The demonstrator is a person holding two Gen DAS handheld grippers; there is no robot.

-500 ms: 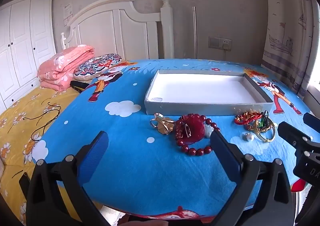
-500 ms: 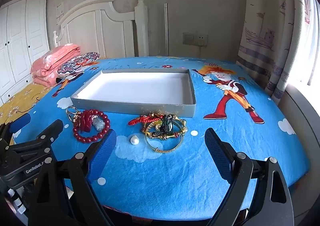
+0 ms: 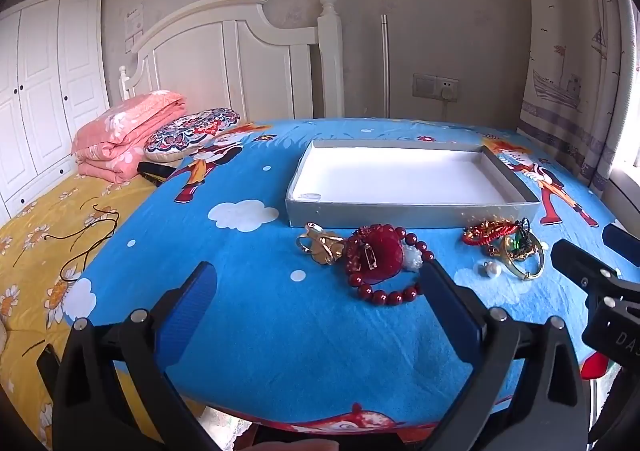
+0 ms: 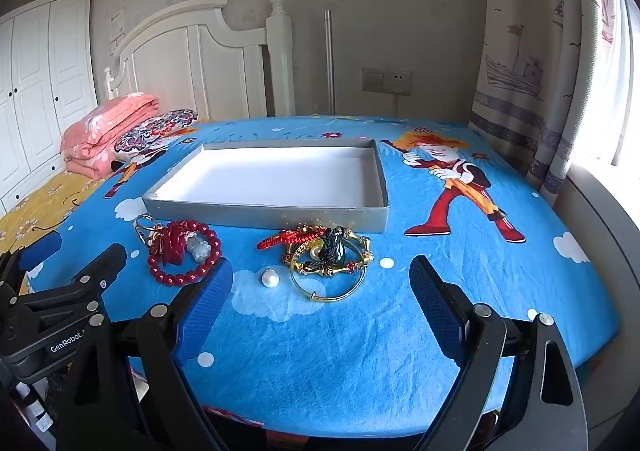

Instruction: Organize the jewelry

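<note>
lying beyond left gripper [image 3: 316,283]: red bead bracelet [image 3: 386,265].

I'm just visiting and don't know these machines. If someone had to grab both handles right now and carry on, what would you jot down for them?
Left gripper: open, holding nothing, hovering just short of the red bead bracelet.
Right gripper: open, holding nothing, hovering just short of the gold bangle.
The grey tray is empty.
All the jewelry lies on the blue cloth in front of the tray: the bracelet with the gold clasp piece on the left; the loose pearl, bangle and red cord on the right.
Done: nothing moved into the tray yet.
Left: pick up each piece and place it in the tray.
</note>
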